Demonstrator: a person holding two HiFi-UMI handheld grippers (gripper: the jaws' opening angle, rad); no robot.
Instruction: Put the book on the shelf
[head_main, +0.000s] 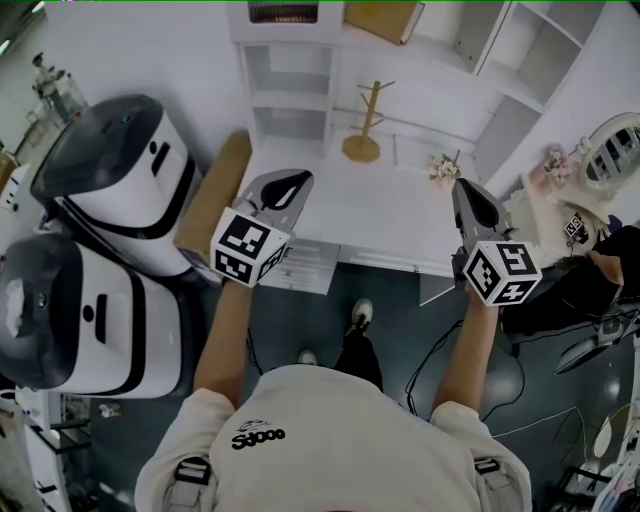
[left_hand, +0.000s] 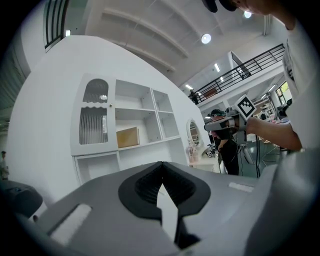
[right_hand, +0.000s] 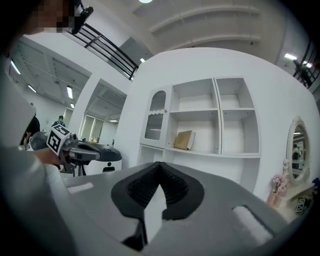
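Note:
A tan book leans in a middle compartment of the white shelf unit; it also shows as the book in the left gripper view and as the book in the right gripper view. Both grippers are held up in front of the white desk, well short of the shelf. My left gripper has its jaws closed tip to tip with nothing between them. My right gripper is likewise shut and empty. Each gripper view shows the other one, the right gripper and the left gripper, held level alongside.
A wooden mug tree and a small pink flower bunch stand on the desk. Two white-and-black domed machines sit at the left, with a brown board beside them. An oval mirror and a person are at the right.

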